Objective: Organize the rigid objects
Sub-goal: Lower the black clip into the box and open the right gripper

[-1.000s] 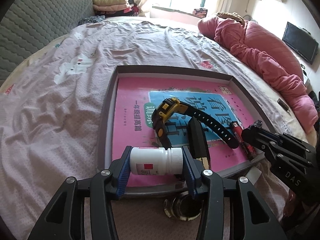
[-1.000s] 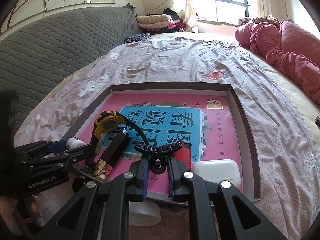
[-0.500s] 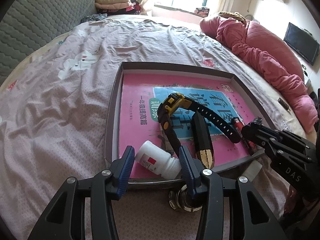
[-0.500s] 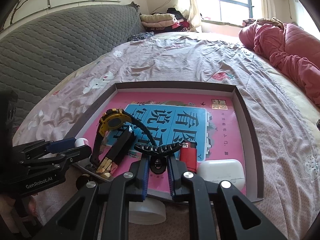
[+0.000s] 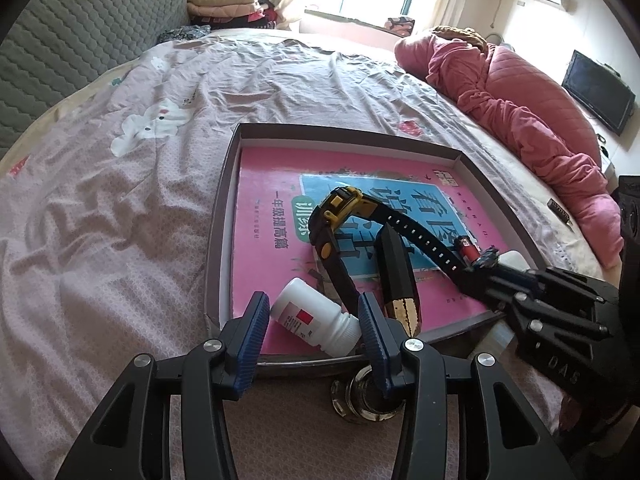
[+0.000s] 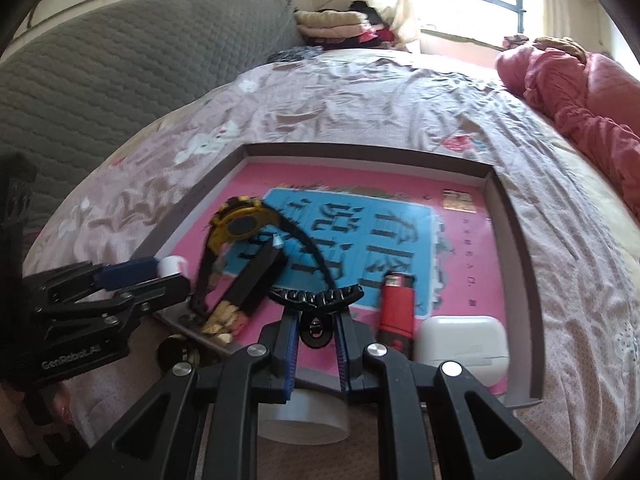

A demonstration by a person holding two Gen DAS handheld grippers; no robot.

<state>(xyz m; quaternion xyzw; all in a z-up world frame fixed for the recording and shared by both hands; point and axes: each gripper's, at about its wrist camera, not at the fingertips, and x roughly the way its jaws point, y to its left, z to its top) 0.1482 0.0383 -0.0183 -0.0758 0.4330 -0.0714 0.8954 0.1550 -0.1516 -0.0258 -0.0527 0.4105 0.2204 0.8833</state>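
Observation:
A grey tray (image 5: 224,208) lies on the bed with a pink book (image 5: 272,184) lining it. In it lie a white pill bottle (image 5: 316,322), a yellow and black watch (image 5: 344,216), a black and gold bar (image 5: 398,280), a red lighter (image 6: 396,304) and a white earbud case (image 6: 464,344). My left gripper (image 5: 312,328) is open, its pads either side of the lying bottle at the tray's near edge. My right gripper (image 6: 316,332) is shut on a black hair clip (image 6: 316,300) and holds it over the tray's near edge.
A round metal and glass object (image 5: 368,400) lies on the sheet just outside the tray's near rim. A roll of clear tape (image 6: 304,416) lies under my right gripper. A pink quilt (image 5: 520,120) is heaped at the far right. A grey headboard (image 6: 120,80) runs along the left.
My left gripper opened and let the white bottle go; it now lies tilted in the tray. My right gripper kept the hair clip and shifted slightly over the tray.

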